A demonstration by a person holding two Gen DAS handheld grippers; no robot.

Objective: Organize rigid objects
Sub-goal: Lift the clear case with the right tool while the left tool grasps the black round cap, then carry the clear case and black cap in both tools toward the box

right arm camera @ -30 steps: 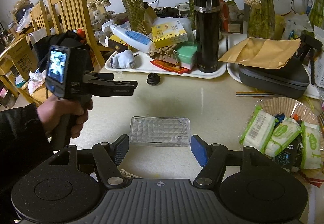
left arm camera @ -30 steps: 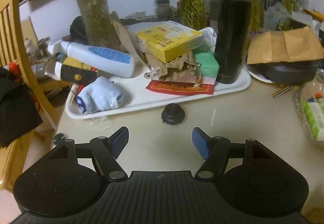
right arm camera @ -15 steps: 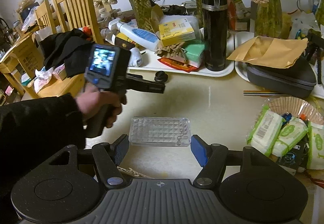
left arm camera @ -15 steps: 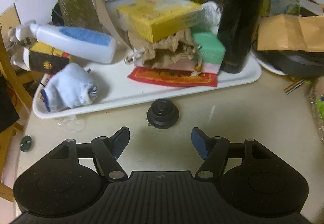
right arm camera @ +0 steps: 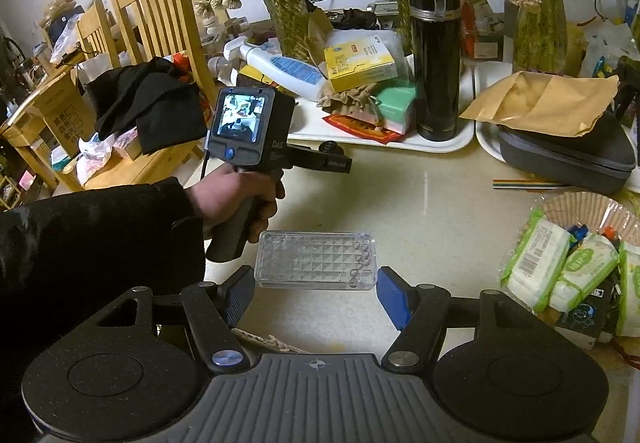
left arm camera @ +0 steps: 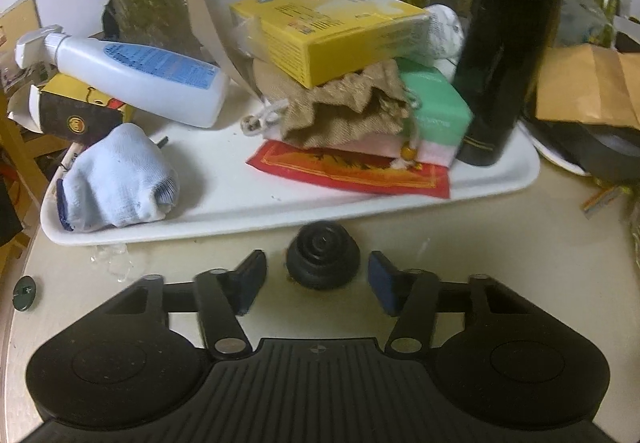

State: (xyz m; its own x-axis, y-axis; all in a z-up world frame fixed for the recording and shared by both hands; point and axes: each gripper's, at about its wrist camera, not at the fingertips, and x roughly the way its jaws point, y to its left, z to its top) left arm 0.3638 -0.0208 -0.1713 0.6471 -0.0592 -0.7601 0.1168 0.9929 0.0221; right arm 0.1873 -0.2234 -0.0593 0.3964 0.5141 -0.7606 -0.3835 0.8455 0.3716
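Compared with a second earlier, left gripper [left arm camera: 316, 279] carried forward and down toward the white tray [left arm camera: 400, 203], now straddling the small black round cap [left arm camera: 322, 262] on the table, which previously lay well ahead of the fingertips. Jaws narrower than before and closing, with the cap between the blue pads [left arm camera: 251, 275] but a gap showing on each side, no contact. Seen from the right wrist camera, the person's left hand [right arm camera: 236, 199] and its handheld unit shifted from the left edge toward the tray, tip now at the cap [right arm camera: 331, 147].
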